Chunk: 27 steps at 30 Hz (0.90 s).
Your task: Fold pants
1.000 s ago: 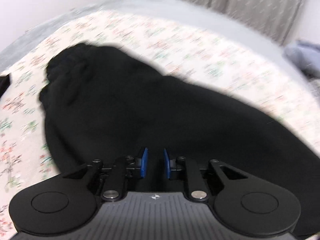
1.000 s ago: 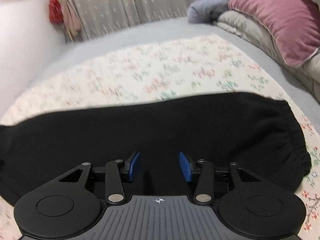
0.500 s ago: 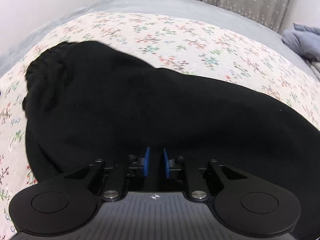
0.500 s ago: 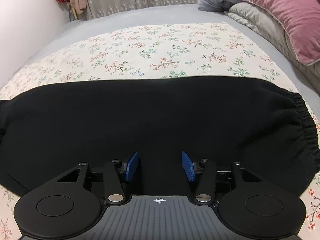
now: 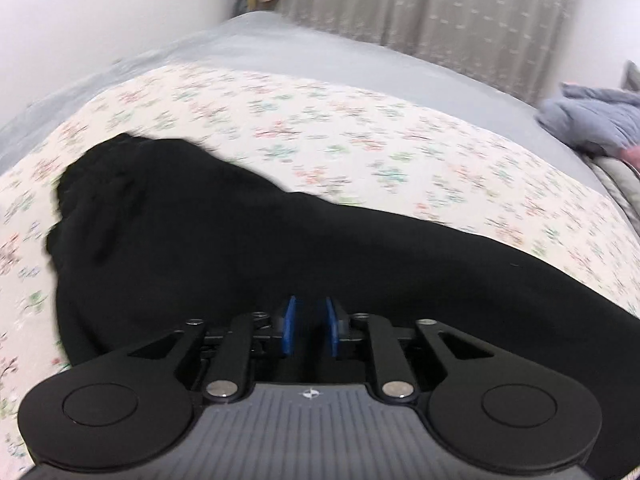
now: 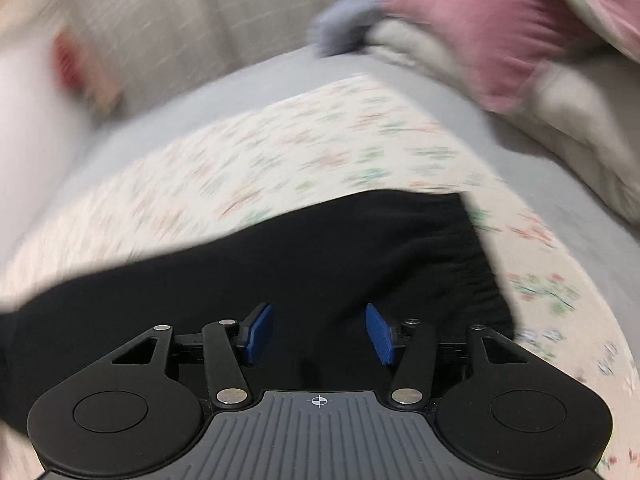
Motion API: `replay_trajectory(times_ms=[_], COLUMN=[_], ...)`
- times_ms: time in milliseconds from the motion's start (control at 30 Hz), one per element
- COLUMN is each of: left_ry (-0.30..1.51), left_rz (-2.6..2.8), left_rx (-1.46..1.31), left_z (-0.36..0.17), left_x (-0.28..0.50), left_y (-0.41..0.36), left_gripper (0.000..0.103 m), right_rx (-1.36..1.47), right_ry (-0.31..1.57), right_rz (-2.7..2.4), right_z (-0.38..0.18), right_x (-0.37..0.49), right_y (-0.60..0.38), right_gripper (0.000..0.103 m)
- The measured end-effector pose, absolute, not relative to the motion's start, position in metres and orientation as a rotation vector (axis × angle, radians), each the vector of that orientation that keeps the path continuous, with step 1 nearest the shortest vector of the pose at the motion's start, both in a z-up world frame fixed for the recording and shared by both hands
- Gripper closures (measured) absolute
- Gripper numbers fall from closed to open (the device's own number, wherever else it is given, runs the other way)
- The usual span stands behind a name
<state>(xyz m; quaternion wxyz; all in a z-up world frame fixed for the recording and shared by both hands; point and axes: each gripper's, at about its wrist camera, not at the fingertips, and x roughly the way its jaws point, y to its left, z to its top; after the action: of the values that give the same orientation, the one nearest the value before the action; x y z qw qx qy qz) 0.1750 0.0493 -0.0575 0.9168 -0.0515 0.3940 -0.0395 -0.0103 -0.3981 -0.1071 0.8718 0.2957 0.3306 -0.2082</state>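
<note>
Left wrist view shows the black pants (image 5: 248, 248) spread across the floral bedspread (image 5: 360, 140), its left gripper (image 5: 310, 330) nearly closed on dark cloth, while only the blurred right view shows a pink pillow (image 6: 480, 28) and the right gripper (image 6: 319, 332) spread wide.

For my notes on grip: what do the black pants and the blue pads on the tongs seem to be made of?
Black pants: probably soft matte knit or fleece; no sheen, with a gathered elastic end. Blue pads: seemingly matte plastic or rubber; faint ridges show.
</note>
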Motion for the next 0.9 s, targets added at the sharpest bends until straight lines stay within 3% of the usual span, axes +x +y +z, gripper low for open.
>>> replay_trajectory(times_ms=[300,500,600,667,733,900], left_ry=[0.898,0.916,0.915,0.915,0.917,0.912], left_rz=[-0.163,-0.099,-0.091,-0.086,-0.078,-0.047], left_rx=[-0.054,-0.022,-0.019,-0.014,-0.018,-0.009], left_z=[-0.079,-0.082,-0.081,-0.083,-0.082,-0.085], left_x=[0.178,0.179,0.180,0.179,0.180,0.185], left_y=[0.015,0.025,0.024,0.021,0.020,0.020], left_gripper=[0.064,0.063,0.063,0.063,0.063,0.064], right_rx=[0.721,0.617,0.634,0.633,0.585,0.663], right_ry=[0.617,0.720,0.697,0.658,0.691,0.702], right_rz=[-0.544,-0.569,-0.611,-0.660,-0.737,-0.685], right_z=[-0.109,-0.118,-0.117,-0.112,-0.114,-0.119], right_x=[-0.029,-0.013,-0.017,-0.024,-0.026,-0.029], right_y=[-0.420,-0.424,-0.427,-0.428,-0.430,-0.436], right_gripper=[0.052,0.054,0.062,0.061,0.054,0.056])
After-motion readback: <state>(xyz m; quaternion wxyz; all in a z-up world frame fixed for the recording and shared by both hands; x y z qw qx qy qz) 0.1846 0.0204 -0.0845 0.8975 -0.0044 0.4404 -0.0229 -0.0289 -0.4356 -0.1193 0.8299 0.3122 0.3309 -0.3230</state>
